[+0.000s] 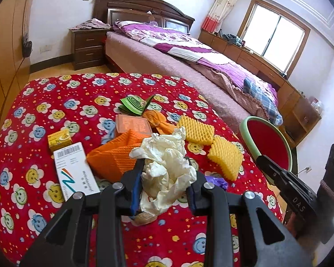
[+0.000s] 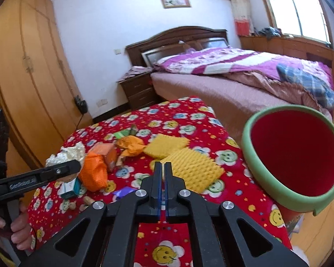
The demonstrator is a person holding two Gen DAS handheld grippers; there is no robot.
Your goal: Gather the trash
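Note:
My left gripper [image 1: 165, 166] is shut on a crumpled white tissue wad [image 1: 167, 162] and holds it just above the red flowered cloth [image 1: 55, 93]; the wad also shows in the right wrist view [image 2: 66, 153]. Trash lies on the cloth: orange foam net [image 1: 113, 155], two yellow foam nets [image 1: 197, 130] [image 1: 226, 156], an orange box [image 1: 133, 124], a green wrapper [image 1: 132, 105], a small yellow box [image 1: 60, 139], a white barcode box [image 1: 75, 173]. My right gripper [image 2: 162, 166] is shut and empty above the yellow foam [image 2: 193, 169]. A green bin with red inside [image 2: 294, 153] stands at the table's right edge.
A bed with purple bedding [image 1: 189, 51] stands behind the table, with a dark nightstand [image 1: 86, 46] to its left. A wooden wardrobe [image 2: 22, 66] fills the left side. Low cabinets run under the window [image 1: 276, 40]. A purple wrapper [image 1: 217, 181] lies near the left fingers.

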